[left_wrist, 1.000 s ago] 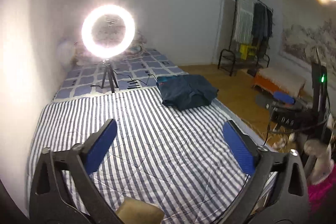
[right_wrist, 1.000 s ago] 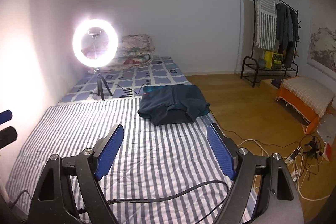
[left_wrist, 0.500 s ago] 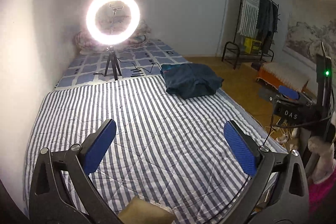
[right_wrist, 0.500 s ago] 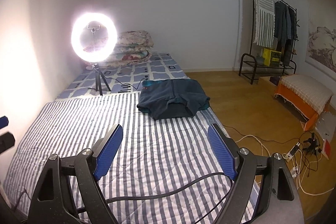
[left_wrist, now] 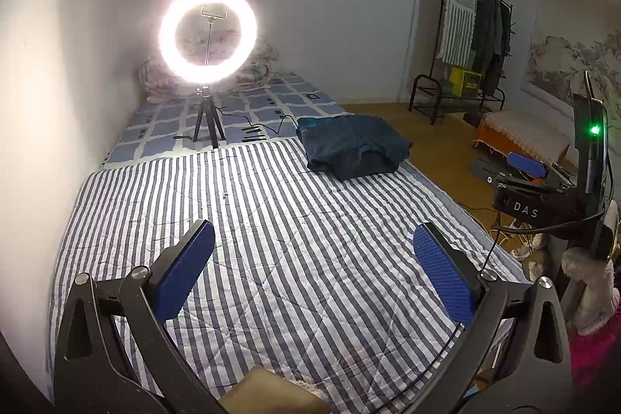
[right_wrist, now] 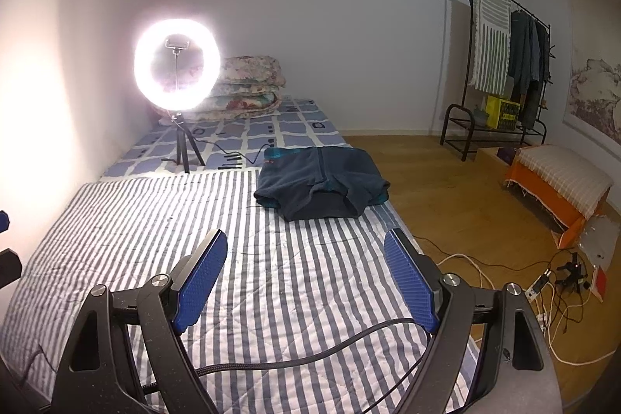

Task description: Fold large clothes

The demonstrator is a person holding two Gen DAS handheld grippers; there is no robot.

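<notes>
I see the dark garment point(right_wrist: 322, 183) folded at twelve o'clock on the bed point(right_wrist: 116, 220); both tongs, left point(left_wrist: 314, 274) and right point(right_wrist: 306, 274), hang released, empty.

Very little altered over that second. The left tongs point(left_wrist: 313, 229) dipped their nose a shade and then steadied. From their camera the ring light point(left_wrist: 167, 37) slid a little higher in view and sharpened out of a smear. The folded dark garment point(left_wrist: 353, 150) on the bed point(left_wrist: 271, 258) climbed a touch with it. The clothes rack point(left_wrist: 473, 37) by the far wall, blurred a moment before, came out crisp. The right tongs point(right_wrist: 306, 236) dipped even less: from their side the ring light point(right_wrist: 141, 64) and the garment point(right_wrist: 322, 181) crept up only slightly, all of it in the first half of the second.
</notes>
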